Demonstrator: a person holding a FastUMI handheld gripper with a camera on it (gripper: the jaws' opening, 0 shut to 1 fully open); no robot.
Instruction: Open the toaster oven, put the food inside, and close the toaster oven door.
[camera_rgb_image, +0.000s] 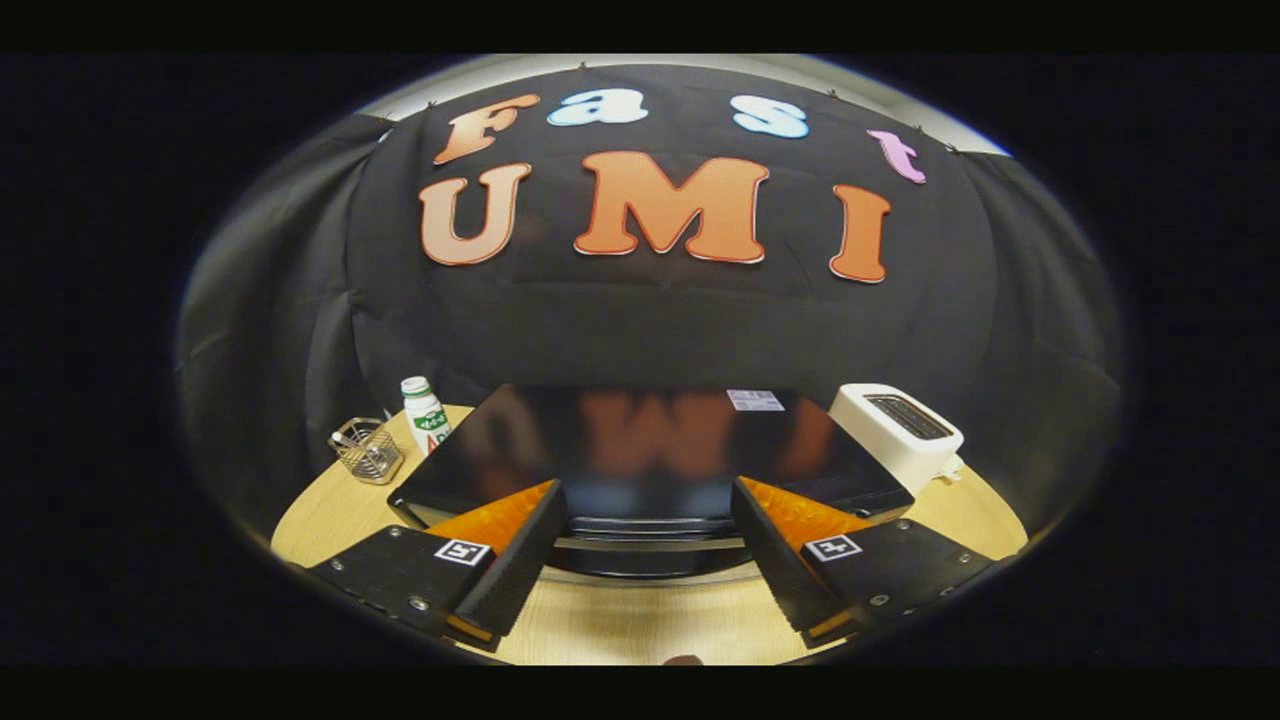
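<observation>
the claw (648, 545) stands released, its two fingers spread wide and gripping nothing, low in the frame above the pale wooden round table (640, 625). the glossy black box-shaped toaster oven (650, 450) sits at frame centre, just ahead of the fingers and partly between them. a bright metal bar, judged to be the door handle (650, 543), runs across its near edge in the gap between the fingers.

step in hand, by judgement: opening the door, which appears not yet opened. to do it well, the claw should come down square on the bar at its middle, close both fingers on it evenly, then pull outward along the door's hinge arc, not straight back, so the oven does not slide on the table.

the oven's top is dark and mirror-like, with a small pale label near its far edge. the door face is hidden below the near edge, so its state is uncertain.

also present: a white slot toaster (900, 430) at right, a white bottle with green cap (424, 410) and a wire mesh basket (366, 450) at left.
</observation>
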